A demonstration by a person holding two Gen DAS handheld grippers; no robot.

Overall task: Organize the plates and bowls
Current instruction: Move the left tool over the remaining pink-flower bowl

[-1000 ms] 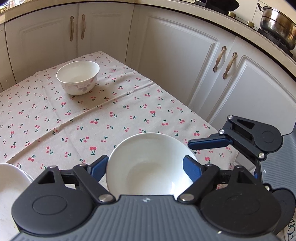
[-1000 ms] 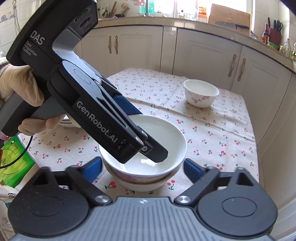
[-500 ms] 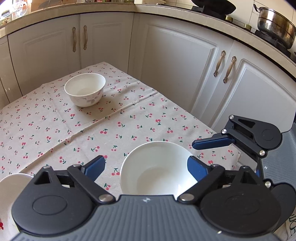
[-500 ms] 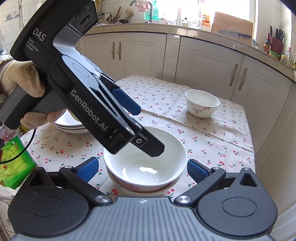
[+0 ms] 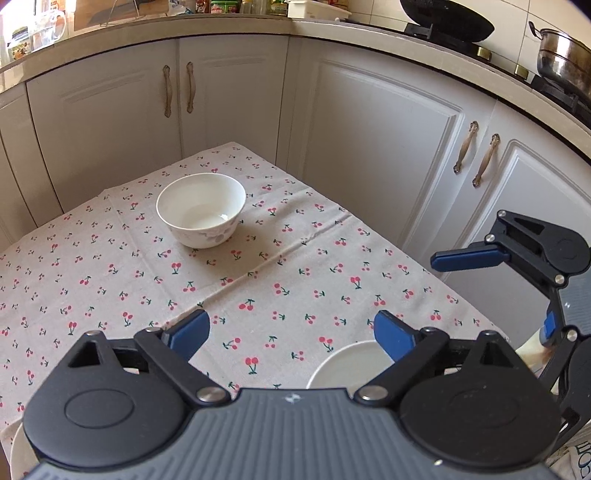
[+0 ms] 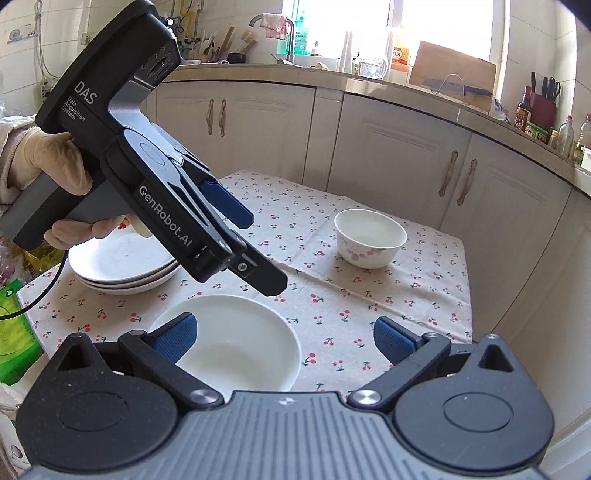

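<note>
Bright daylight pours from the window [image 6: 436, 29], which looks overexposed; my views stay sharp, corners bowed and dark.

A black two-finger left gripper [image 6: 264, 249] with blue ribbed pads, silver screws, a grey handle and white "DAS" and "GenRobot.AI" lettering; a thin black cable [image 6: 44, 291] trails below. The gloved hand [image 6: 61, 173] wears beige.

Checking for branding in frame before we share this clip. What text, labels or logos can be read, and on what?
"DAS": top block of the left gripper, seen in the right wrist view.
"Data Acquisition System": small print under it, same block.
"GenRobot.AI": along the side of the left gripper.
Labels on the counter bottles: too small to read.
Print on the green bag: blurred.
Partial letters at the left wrist view's lower right corner: cut off, unreadable.
</note>
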